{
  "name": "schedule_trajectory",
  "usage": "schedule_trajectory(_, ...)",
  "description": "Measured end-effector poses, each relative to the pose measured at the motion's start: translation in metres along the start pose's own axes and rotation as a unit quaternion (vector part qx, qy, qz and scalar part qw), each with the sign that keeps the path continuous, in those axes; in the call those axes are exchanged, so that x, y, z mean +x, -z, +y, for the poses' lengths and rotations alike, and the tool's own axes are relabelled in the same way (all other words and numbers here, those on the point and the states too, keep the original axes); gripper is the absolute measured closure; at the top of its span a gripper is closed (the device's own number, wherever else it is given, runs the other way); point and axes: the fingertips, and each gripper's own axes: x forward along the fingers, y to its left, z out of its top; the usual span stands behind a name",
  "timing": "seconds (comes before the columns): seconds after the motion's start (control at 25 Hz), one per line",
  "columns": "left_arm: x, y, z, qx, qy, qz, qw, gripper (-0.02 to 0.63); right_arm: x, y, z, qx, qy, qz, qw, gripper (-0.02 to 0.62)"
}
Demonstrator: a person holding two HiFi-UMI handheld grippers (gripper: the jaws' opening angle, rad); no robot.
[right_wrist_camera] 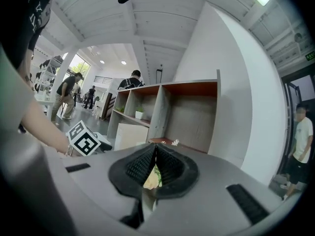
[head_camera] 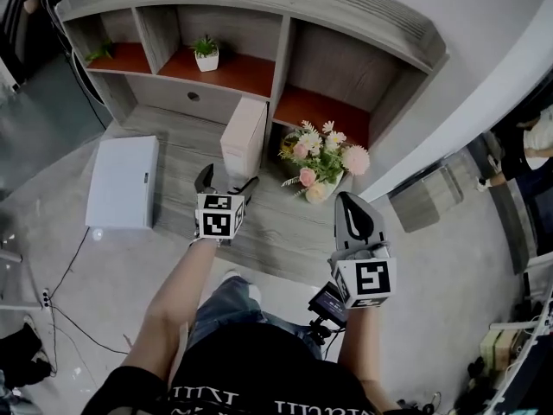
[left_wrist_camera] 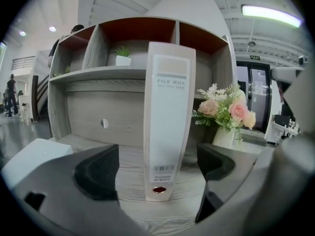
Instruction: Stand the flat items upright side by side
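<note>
One upright file box (ungripped)

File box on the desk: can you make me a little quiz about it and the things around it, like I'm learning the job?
1. True or false: the file box stands upright on the desk.
2. Which gripper has its jaws wide apart? A) left gripper B) right gripper
3. In the head view, what stands just to the right of the file box?

Key
1. True.
2. A. Its jaws sit on either side of the file box without touching it. The right gripper is shut and holds nothing.
3. A vase of flowers.
</note>
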Motion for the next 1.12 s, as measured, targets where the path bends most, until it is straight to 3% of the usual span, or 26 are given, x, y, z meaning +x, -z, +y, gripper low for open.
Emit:
schedule_trajectory(0.32, -0.044, -0.001, 0.005, -0.011, 0.026, -0.018, 0.9995, 0.127, -0.001, -0.009, 0.034, -0.004, -0.037, -0.023, 0.999, 0.58)
schedule_trajectory(0.6, -0.08, -0.007, 0.042, -0.023, 0.011, -0.041, 0.9988, 0.129, 0.012, -0.015, 0.074, -0.006, -0.078, -0.03, 0.996, 0.58)
schedule_trajectory(1.12, -0.151, -0.001, 0.191, -0.033, -0.027, -0.04, 0.9983, 0.13, 0.077, -0.063, 0.194, 0.002, -0.111, -0.044, 0.993, 0.58)
